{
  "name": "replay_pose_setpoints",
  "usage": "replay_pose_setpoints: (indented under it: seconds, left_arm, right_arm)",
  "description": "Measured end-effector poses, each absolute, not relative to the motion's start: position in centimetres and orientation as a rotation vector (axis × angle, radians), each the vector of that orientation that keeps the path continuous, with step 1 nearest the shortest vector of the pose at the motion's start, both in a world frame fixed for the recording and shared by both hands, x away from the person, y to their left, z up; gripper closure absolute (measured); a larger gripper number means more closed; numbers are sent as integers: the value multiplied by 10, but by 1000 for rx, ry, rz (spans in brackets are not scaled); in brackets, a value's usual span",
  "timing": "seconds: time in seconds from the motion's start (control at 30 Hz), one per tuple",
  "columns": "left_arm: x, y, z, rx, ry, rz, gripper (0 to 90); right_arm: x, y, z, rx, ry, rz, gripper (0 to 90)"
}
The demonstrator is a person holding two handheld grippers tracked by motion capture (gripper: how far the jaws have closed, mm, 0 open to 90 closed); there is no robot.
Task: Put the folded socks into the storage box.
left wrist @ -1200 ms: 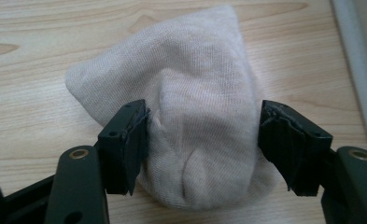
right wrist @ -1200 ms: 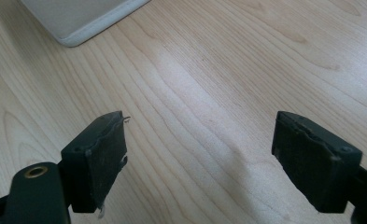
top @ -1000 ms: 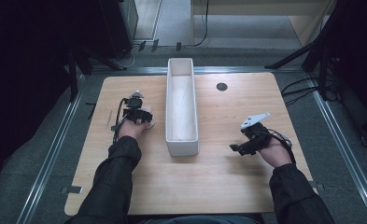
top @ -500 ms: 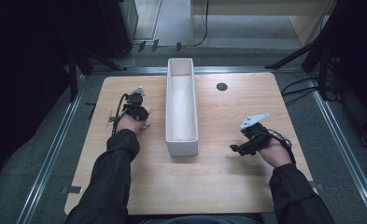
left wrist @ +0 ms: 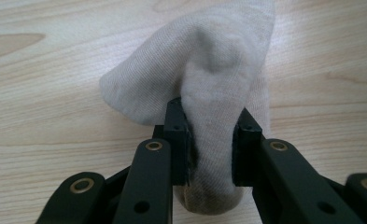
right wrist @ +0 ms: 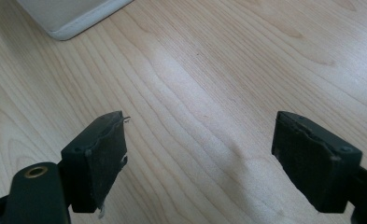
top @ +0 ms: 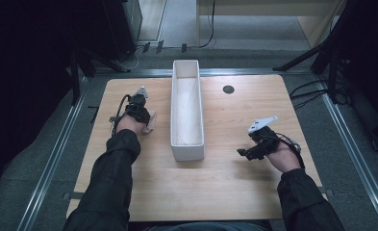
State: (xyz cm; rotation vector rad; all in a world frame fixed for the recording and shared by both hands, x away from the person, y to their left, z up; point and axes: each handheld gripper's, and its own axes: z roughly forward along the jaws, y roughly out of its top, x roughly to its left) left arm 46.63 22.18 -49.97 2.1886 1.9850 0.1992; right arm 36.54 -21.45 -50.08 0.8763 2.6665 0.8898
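Now left hand-held gripper [left wrist: 210,154] pinches sock [left wrist: 204,79], jaws just closing on bunched fabric for lift off bench [top: 225,192] toward bin [top: 186,144]; right hand-held gripper [right wrist: 200,158] gapes idle, clear of work.

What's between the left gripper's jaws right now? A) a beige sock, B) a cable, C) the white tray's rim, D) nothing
A: in the left gripper view the left gripper has just closed its jaws and pinches a bunched fold of the beige sock lying on the wooden table.
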Motion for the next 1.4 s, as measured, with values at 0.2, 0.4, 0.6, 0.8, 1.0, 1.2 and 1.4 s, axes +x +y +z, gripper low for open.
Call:
replay_pose_setpoints:
  seconds: [0.2,0.4,0.6,0.8,1.0,1.2,1.4]
  left_arm:
    - [464,221,-490,2187,1965,181,737]
    - [460,222,-478,2166,1993,141,735]
    - [453,220,-462,2183,1974,119,735]
    - [445,216,-443,2174,1955,78,735]
    - [435,209,-426,2180,1940,30,731]
    - [418,197,-405,2197,1885,28,731]
    - [407,183,-390,2174,1857,59,728]
  right_arm:
    - [366,-216,-500,879,2661,898,183]
    - [366,-217,-500,881,2662,899,183]
    - [366,-216,-500,880,2663,893,183]
    - [366,-216,-501,886,2663,889,183]
    - [367,-216,-501,889,2665,887,183]
    - [366,-216,-502,891,2675,864,183]
    - [366,-216,-502,883,2671,865,183]
